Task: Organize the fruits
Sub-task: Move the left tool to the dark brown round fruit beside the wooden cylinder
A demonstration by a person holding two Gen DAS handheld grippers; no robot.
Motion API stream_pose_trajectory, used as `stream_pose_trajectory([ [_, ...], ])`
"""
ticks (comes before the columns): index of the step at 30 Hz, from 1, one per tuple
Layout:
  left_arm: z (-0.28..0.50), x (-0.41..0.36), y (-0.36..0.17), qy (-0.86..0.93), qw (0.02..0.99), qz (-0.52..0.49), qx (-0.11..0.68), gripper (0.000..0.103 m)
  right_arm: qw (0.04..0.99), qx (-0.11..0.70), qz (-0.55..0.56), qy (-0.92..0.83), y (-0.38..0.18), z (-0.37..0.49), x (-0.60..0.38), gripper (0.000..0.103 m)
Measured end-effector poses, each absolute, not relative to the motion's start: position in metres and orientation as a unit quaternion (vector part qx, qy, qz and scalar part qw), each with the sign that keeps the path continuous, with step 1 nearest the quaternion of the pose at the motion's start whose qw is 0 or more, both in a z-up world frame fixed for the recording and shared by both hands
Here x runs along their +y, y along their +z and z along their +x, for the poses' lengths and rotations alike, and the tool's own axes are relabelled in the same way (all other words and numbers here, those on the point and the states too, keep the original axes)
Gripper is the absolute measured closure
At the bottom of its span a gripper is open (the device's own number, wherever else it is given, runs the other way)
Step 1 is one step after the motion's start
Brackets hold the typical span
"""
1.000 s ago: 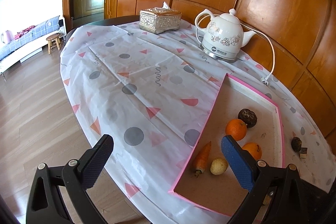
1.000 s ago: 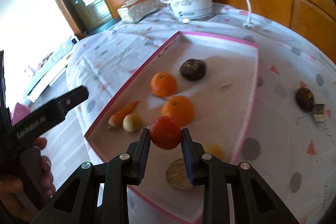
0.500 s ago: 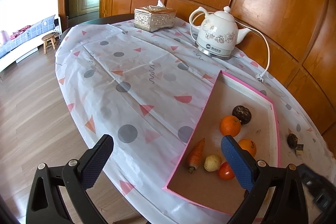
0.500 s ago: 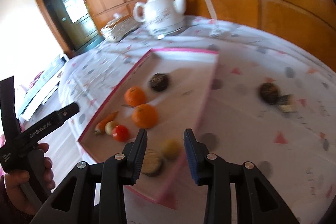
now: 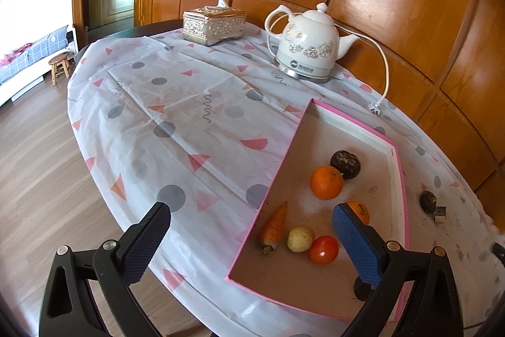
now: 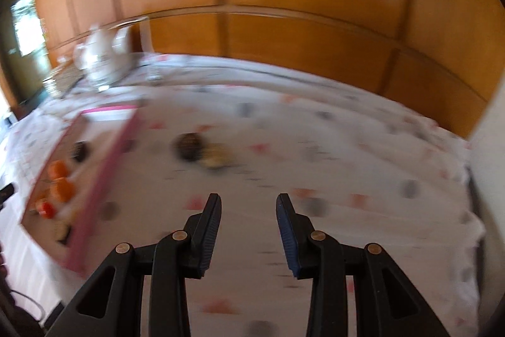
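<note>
Item: dark fruit [image 6: 188, 146], on the bench right of the tray [image 6: 104, 160], touching a small block. Likely light, hard-shelled, apt to roll; take across its middle. My right gripper [image 6: 249, 229]: apart, empty. Left gripper [image 5: 249, 239]: wide apart, empty.

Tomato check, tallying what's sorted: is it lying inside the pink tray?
Yes, the tomato lies on the floor of the pink tray, beside a small yellowish fruit.

Clothed table [image 5: 176, 128] bearing tray [image 5: 398, 166], kettle [image 5: 307, 48]
</note>
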State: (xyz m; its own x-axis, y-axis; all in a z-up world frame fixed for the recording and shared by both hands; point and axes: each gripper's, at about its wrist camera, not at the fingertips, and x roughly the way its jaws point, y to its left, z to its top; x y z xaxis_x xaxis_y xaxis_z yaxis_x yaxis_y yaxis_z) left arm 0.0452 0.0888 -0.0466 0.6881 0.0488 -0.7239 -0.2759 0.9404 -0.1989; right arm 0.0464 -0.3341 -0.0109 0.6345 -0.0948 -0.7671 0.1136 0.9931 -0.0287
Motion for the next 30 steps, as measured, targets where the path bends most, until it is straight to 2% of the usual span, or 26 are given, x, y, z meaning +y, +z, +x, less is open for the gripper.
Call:
stream_pose_trajectory([
  [9,0.054,0.069,-0.037,0.053,0.910,-0.133,0.388,0.000,0.886,0.421,0.029,-0.191,-0.010,0.023,-0.444,0.067],
  [16,0.065,0.035,-0.021,0.000,0.920,-0.086,0.383,0.000,0.861,0.423,0.136,-0.247,-0.030,0.011,-0.504,0.067],
  [30,0.110,-0.076,-0.010,-0.153,0.907,0.010,0.391,0.000,0.862,0.430,0.141,-0.231,-0.032,0.015,-0.500,0.067],
])
